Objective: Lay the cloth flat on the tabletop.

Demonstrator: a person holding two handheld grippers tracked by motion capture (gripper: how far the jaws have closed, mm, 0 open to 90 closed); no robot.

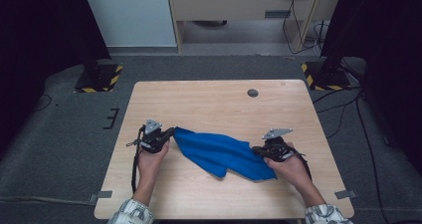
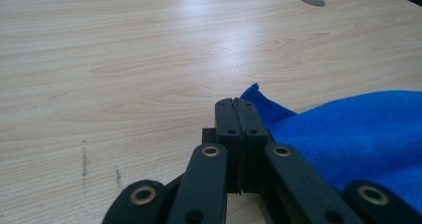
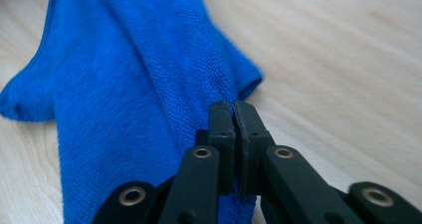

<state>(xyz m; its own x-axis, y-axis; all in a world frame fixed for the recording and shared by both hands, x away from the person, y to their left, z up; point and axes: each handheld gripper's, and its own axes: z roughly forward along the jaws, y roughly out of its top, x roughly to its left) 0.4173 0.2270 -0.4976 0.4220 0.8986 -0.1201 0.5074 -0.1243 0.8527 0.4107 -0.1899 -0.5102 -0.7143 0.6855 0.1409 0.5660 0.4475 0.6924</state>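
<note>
— So where's the blue cloth [image 1: 219, 153] now?

— Lying bunched and twisted across the near half of the wooden table [image 1: 209, 102], stretched between the two hands. It looks like a microfibre towel, with folds running along it.

— Are both tools on it?

— The left gripper [image 1: 170, 132] has its jaws pressed together at the cloth's left corner; up close, the corner [image 2: 255, 90] pokes out just past the tips, so I'd say it's pinched. The right gripper [image 1: 257, 150] has its jaws nearly together over the other end, and fabric seems caught between them.

— How far along is it, then?

— Early, I'd judge. Both ends are grasped, but the cloth isn't flat or folded yet; spreading or folding remains. Beyond, just the cable hole [image 1: 253, 92] in the tabletop.
</note>
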